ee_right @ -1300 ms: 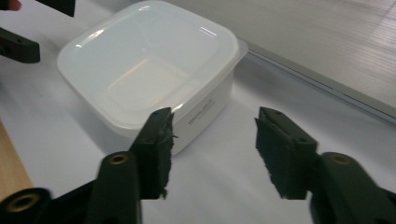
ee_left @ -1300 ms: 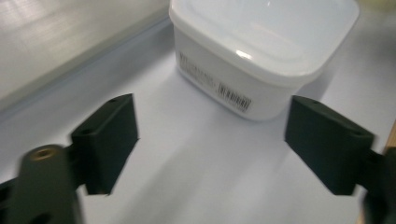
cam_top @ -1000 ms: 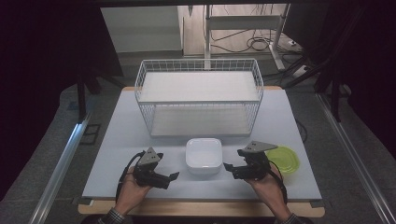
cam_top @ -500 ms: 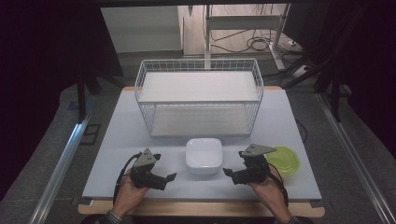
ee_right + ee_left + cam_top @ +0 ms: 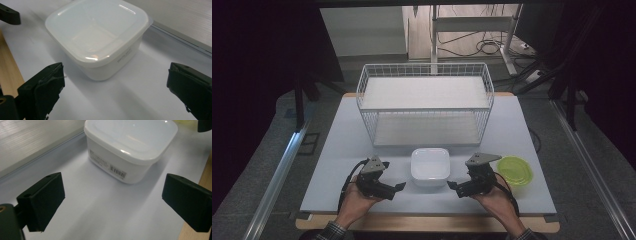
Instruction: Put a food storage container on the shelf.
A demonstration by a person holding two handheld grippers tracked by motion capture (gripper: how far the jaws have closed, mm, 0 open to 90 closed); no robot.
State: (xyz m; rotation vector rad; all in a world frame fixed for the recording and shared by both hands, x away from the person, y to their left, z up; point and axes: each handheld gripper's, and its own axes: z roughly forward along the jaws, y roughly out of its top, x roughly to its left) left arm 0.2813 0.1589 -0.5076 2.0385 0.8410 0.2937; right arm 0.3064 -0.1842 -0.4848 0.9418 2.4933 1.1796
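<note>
Two grippers — left point(image 5: 399, 186) and right point(image 5: 453, 185), jaws wide, the right's just opening — flank a white tub point(image 5: 430, 165) at lower centre, gripping nothing.

The light grey table point(image 5: 337, 165) has a wooden edge. A grey floor point(image 5: 267, 165) lies around it. At 12 o'clock stands a metal stand point(image 5: 434, 30) with black cables point(image 5: 484, 47). Dark curtains point(image 5: 257, 50) hang at 9 and 3 o'clock.

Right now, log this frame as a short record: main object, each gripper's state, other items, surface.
main object: lidded white container, standing between the two grippers
left gripper: open, short of the container
right gripper: open, jaws just widened, nothing between them
other items: yellow-green lid right of the right gripper; white wire basket behind
surface: pale table mat
</note>
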